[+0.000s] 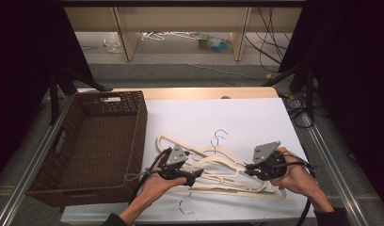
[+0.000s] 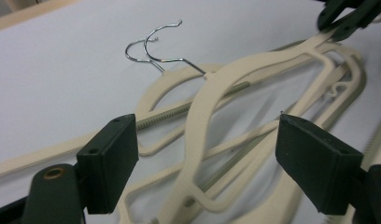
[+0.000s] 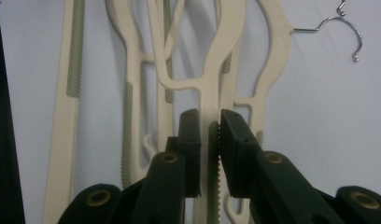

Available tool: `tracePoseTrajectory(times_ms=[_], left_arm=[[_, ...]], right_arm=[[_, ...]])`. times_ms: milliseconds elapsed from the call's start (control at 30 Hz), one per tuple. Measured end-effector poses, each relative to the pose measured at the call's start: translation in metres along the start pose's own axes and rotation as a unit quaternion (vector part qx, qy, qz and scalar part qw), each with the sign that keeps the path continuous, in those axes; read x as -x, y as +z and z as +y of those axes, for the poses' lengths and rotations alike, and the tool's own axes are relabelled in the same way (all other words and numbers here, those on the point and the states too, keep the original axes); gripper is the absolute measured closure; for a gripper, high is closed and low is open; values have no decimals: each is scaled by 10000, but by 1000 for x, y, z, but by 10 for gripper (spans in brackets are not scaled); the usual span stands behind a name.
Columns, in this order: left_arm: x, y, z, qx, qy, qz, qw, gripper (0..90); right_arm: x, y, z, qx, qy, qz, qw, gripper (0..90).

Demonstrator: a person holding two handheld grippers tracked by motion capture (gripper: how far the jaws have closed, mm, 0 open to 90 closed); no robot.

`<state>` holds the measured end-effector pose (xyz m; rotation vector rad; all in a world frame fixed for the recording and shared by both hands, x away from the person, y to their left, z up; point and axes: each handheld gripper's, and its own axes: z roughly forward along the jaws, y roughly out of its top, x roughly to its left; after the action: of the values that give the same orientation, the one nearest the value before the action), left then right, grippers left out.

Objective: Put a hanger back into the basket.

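A: Status of the current step?

B: Sorting a pile of cream hangers (image 1: pixel 223 174) on the white sheet (image 1: pixel 256 117) of the table. The pile lies near the front edge, just right of the brown basket (image 1: pixel 93 146), between the two hands. The step in hand appears to be lifting one hanger clear of the rest.

A: Right gripper (image 1: pixel 264 165)?

B: Closed on the top hanger (image 3: pixel 212 84). In the right gripper view the jaws pinch its ribbed bar from both sides, with almost no gap left. The grip sits at the hanger's right end.

A: Left gripper (image 1: pixel 183 168)?

B: Open wide and holding nothing. In the left gripper view the jaws straddle the arm of the top hanger (image 2: pixel 202 135) without touching it. The wire hooks (image 2: pixel 153 49) of two hangers lie beyond, overlapping.

A: Requirement for the next move?

B: Judgement only: close the left jaws on that arm, so the hanger is held at both ends. Then raise it level and carry it left, probably to the basket, which stands empty.

A: Hazards?

B: The hangers interlock. A hook or a lower bar may catch and drag a neighbour along. Lift slowly and check for separation before carrying.
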<state>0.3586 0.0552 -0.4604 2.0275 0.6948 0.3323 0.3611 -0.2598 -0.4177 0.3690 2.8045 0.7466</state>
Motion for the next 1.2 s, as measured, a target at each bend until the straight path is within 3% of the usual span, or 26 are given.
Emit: tracePoseTrajectory(times_ms=[100,133,233,300,333,367,667,800,833,867,1000,1133,1200], left_arm=[[-2,8,1,-174,106,-14,9998,231],[1,19,1,-224,156,-135,9995,249],[2,28,4,-377,234,-184,9988,261],[3,33,7,-369,420,-70,9984,285],[3,33,7,-369,420,-70,9984,297],[2,35,10,-476,550,-119,9973,343],[-1,45,10,-601,539,-453,9957,518],[-4,42,11,-598,562,-643,9946,636],[-5,41,12,-648,701,-659,9933,648],[-4,40,12,-588,647,-735,9935,661],[-7,31,18,-606,684,-982,9910,682],[-2,23,25,-666,683,-1092,9894,700],[0,13,33,-666,858,-1174,9871,712]], right_arm=[[-2,-2,0,-8,-42,-20,10000,792],[-3,-4,2,16,-78,-48,10000,792],[-5,-6,5,28,-126,-54,9999,792],[-7,-7,7,30,-160,-76,9998,792],[-8,-7,9,36,-186,-104,9998,792],[-9,-8,10,21,-197,-67,9998,792],[-13,-9,14,83,-298,-45,9995,792],[-13,-9,14,94,-374,8,9993,792],[-13,-9,14,100,-385,3,9992,792],[-14,-10,14,120,-424,-2,9990,792],[-13,-14,13,257,-611,40,9978,791],[-12,-16,11,218,-707,3,9973,791],[-11,-17,7,264,-797,69,9964,792]])
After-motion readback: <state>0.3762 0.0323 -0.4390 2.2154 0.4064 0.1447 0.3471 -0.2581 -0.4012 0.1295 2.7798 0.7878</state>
